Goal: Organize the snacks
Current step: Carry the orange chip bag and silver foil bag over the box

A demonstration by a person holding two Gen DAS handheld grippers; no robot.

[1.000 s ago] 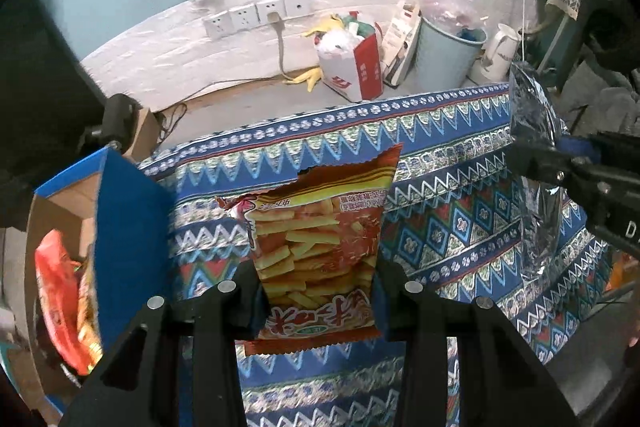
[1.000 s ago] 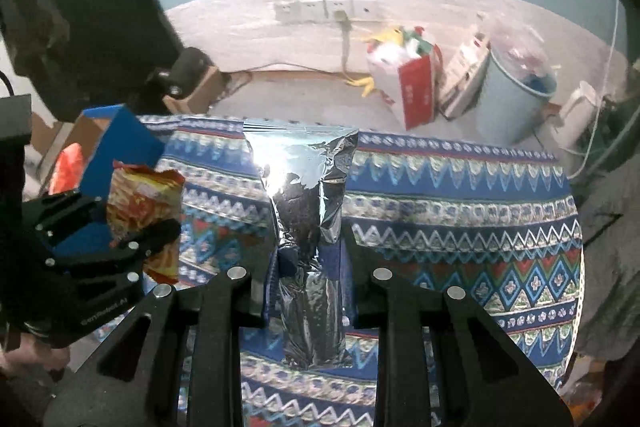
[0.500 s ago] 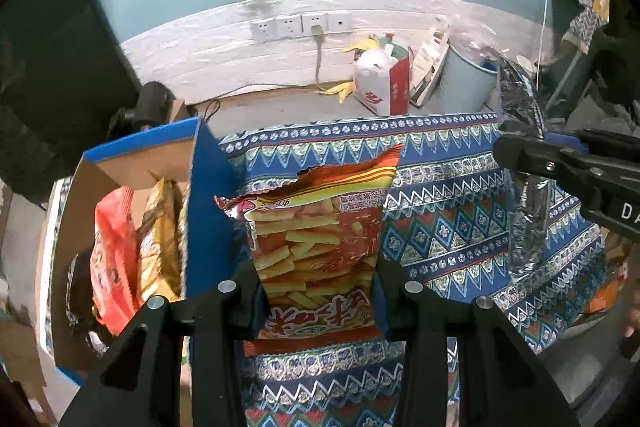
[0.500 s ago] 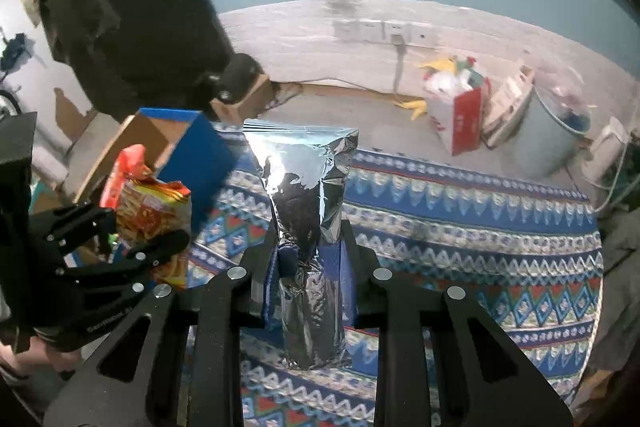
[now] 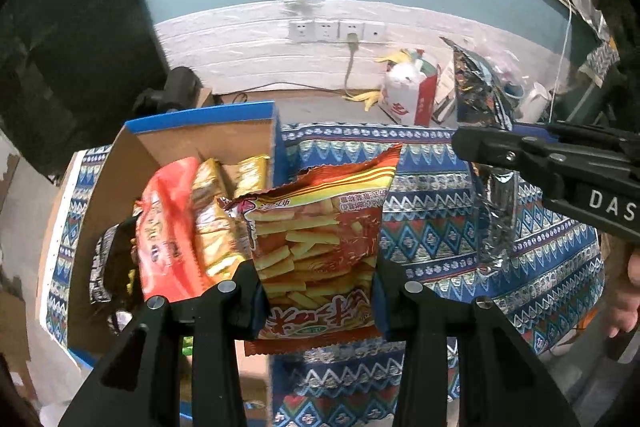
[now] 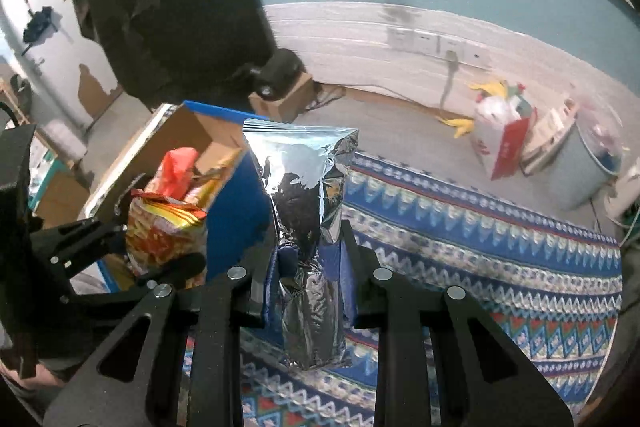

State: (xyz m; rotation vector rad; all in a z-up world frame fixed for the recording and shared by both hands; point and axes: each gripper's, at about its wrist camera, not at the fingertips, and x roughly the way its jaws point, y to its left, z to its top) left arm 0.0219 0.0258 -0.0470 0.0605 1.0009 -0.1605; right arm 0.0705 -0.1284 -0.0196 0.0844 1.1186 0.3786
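Left wrist view: the left gripper point(image 5: 318, 291) clamped a fries bag point(image 5: 320, 247) above the cloth point(image 5: 432, 227), just beside the blue box point(image 5: 208, 119) crammed with packets point(image 5: 172, 227). The right gripper point(image 6: 306, 267) pinched a foil bag point(image 6: 308, 211) nearby. A bin point(image 6: 580, 171) and red carton point(image 6: 504, 143) stood on the floor beyond.

- Fries snack bag point(image 5: 320, 247): glossy printed plastic film.
- Silver pouch point(image 6: 308, 211): mirror-bright crinkled foil.
- Box point(image 5: 200, 143): matt brown cardboard.
- Tablecloth point(image 6: 480, 235): patterned woven cloth.
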